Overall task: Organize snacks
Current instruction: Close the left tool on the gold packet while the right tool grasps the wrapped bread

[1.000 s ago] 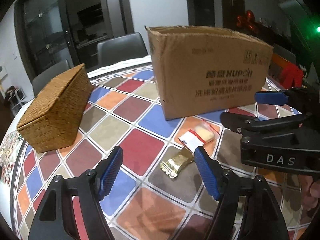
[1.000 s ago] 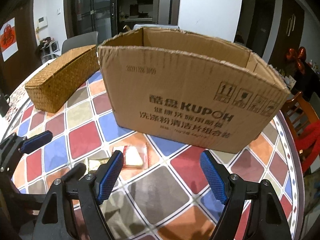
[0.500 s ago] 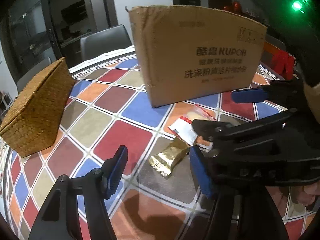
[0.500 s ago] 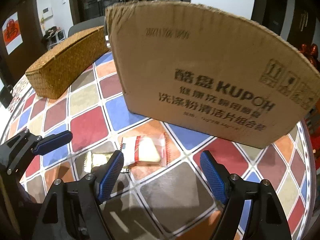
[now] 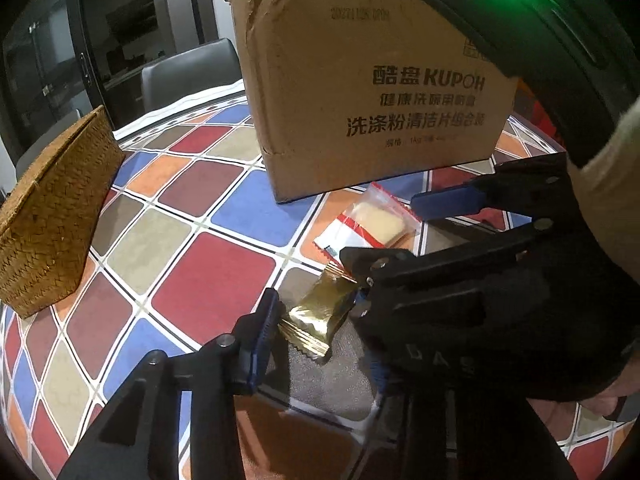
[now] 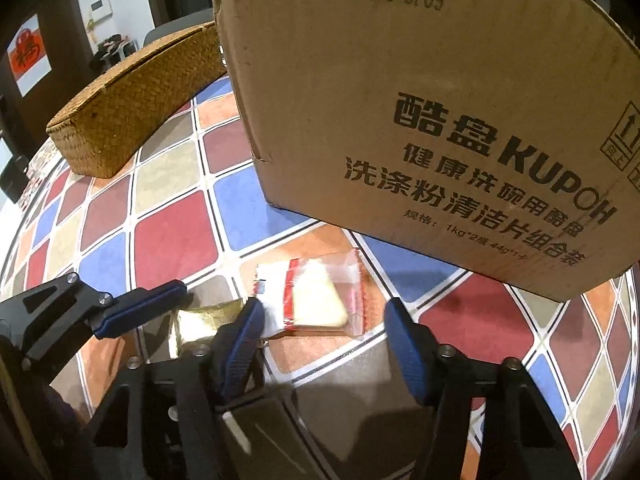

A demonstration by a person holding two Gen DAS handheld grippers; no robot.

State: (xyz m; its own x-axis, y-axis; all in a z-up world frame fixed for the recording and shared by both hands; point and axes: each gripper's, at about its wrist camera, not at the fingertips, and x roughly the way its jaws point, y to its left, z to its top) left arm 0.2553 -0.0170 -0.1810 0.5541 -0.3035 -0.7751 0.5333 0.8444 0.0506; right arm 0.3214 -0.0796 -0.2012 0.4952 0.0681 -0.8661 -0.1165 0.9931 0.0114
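Note:
A gold foil snack packet lies on the checked tablecloth, between the open fingers of my left gripper; its right finger is hidden behind the right gripper. The packet also shows in the right wrist view. A clear packet with a red stripe and a pale cake lies just beyond, between the open fingers of my right gripper. It also shows in the left wrist view. Both grippers are low over the table and hold nothing.
A tall cardboard box printed KUPOH stands right behind the snacks; it also shows in the left wrist view. A woven wicker basket sits at the left. Grey chairs stand behind the round table.
Both grippers have moved forward and down. The gold packet now lies between the left fingers and the clear packet between the right fingers. The right gripper now covers the left gripper's right finger.

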